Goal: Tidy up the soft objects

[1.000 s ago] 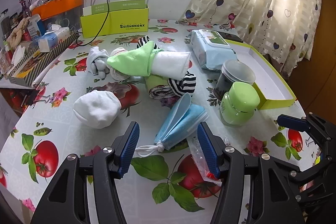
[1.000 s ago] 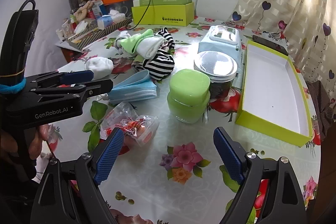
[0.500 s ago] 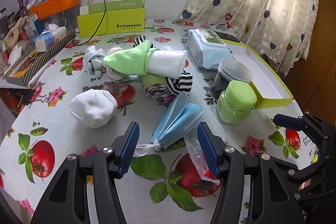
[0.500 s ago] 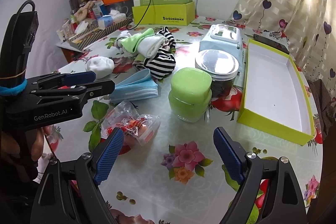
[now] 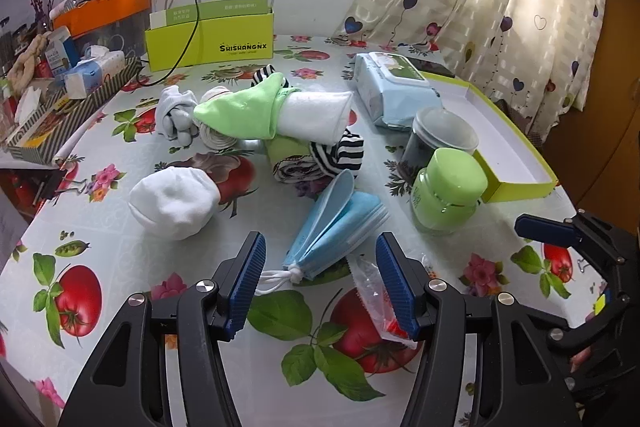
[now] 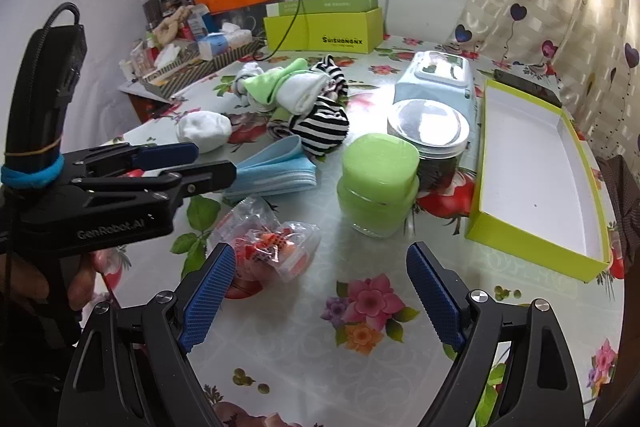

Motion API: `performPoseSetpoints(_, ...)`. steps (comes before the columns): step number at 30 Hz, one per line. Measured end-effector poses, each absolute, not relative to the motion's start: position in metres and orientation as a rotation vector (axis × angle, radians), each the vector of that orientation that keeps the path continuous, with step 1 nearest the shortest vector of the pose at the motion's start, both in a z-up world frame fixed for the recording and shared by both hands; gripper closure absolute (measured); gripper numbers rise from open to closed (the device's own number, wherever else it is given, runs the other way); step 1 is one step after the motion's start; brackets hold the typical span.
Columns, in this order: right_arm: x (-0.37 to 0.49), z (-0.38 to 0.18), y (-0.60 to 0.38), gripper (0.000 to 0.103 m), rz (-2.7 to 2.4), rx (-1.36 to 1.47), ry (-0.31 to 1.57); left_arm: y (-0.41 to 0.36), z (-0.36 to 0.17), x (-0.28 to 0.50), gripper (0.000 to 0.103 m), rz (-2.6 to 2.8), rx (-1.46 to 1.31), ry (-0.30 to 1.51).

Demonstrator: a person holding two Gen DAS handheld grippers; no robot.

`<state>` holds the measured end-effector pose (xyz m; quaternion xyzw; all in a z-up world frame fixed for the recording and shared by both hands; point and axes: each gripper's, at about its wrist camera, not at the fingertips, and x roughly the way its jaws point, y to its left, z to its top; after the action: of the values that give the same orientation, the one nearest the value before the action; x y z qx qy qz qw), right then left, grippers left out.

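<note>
A stack of blue face masks point(image 5: 340, 227) lies on the flowered tablecloth just beyond my open left gripper point(image 5: 320, 281), its tied ear loops between the fingertips. Farther off sit a white sock ball point(image 5: 174, 201), a green and white rolled cloth point(image 5: 276, 113) and striped socks point(image 5: 338, 157). In the right wrist view the masks point(image 6: 272, 169) lie beside the left gripper point(image 6: 208, 163). My right gripper point(image 6: 320, 297) stands open over the table, with a clear plastic packet point(image 6: 266, 239) at its left finger. An empty lime tray point(image 6: 536, 171) lies to the right.
A green-lidded jar point(image 6: 378, 187) and a clear-lidded jar point(image 6: 430, 135) stand in the middle. A wet-wipes pack point(image 5: 394, 95) lies behind them. A lime box point(image 5: 210, 35), an orange bin point(image 5: 102, 9) and a cluttered striped tray point(image 5: 60, 107) line the far left.
The left gripper has pulled back a little and risen, so the masks and socks sit slightly farther off. The right gripper has barely moved. Both stay open.
</note>
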<state>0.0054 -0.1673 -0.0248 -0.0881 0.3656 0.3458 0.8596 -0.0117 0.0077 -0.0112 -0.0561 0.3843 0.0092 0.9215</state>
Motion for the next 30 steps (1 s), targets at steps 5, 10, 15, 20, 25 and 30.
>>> performPoseSetpoints(5, 0.006, -0.024, -0.168, 0.014, 0.742, -0.171, 0.766, 0.011, -0.013, -0.013, 0.045, 0.015, -0.129, 0.784)
performPoseSetpoints(10, 0.006, -0.025, -0.169, 0.014, 0.754, -0.158, 0.776, 0.017, -0.012, -0.014, 0.045, 0.025, -0.16, 0.78)
performPoseSetpoints(15, 0.006, -0.026, -0.168, 0.014, 0.759, -0.158, 0.776, 0.018, -0.011, -0.016, 0.045, 0.029, -0.161, 0.776)
performPoseSetpoints(20, 0.005, -0.027, -0.165, 0.014, 0.776, -0.164, 0.785, 0.019, -0.011, -0.017, 0.045, 0.035, -0.156, 0.774)
performPoseSetpoints(25, 0.005, -0.03, -0.162, 0.014, 0.804, -0.144, 0.812, 0.023, -0.011, -0.02, 0.045, 0.043, -0.145, 0.755)
performPoseSetpoints(30, 0.002, -0.032, -0.154, 0.014, 0.808, -0.157, 0.815, 0.035, -0.013, -0.025, 0.045, 0.049, -0.162, 0.742)
